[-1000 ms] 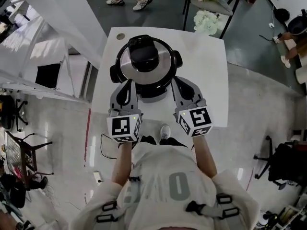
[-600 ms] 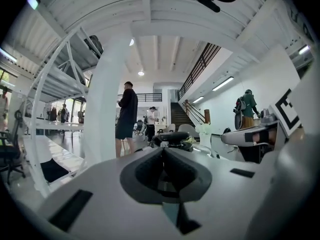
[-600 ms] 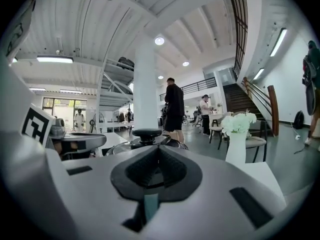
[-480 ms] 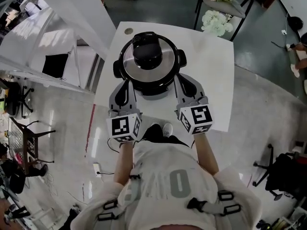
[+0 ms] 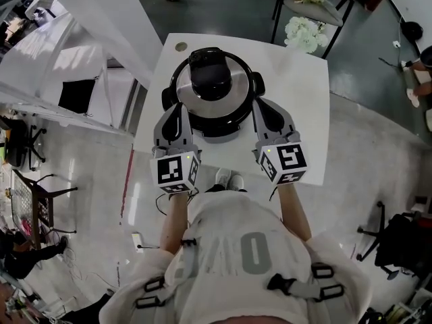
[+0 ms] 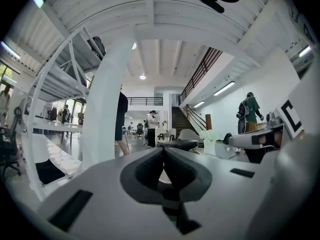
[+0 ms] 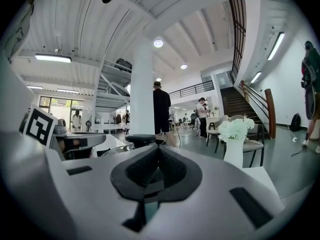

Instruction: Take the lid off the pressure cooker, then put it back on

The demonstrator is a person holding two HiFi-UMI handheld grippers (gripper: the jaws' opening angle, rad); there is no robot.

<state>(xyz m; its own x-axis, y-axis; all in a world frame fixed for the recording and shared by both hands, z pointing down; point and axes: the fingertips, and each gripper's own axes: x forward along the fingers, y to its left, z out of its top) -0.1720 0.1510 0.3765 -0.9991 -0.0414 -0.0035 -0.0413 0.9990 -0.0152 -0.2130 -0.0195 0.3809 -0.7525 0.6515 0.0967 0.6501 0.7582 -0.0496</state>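
White table [image 5: 297,66] bears the lidded pressure cooker [image 5: 212,96]; my left gripper [image 5: 179,108] and right gripper [image 5: 260,105] flank it, level, clenched empty.

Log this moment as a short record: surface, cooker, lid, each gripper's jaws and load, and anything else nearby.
surface: white table
cooker: pressure cooker upright, mid-table
lid state: lid seated on the cooker, black knob on top
left: left gripper jaws shut, nothing between them, by the cooker's left side
right: right gripper jaws shut, nothing between them, by the cooker's right side
contact: cannot tell whether either tip touches the cooker
nearby: white flowers past the table's far right corner
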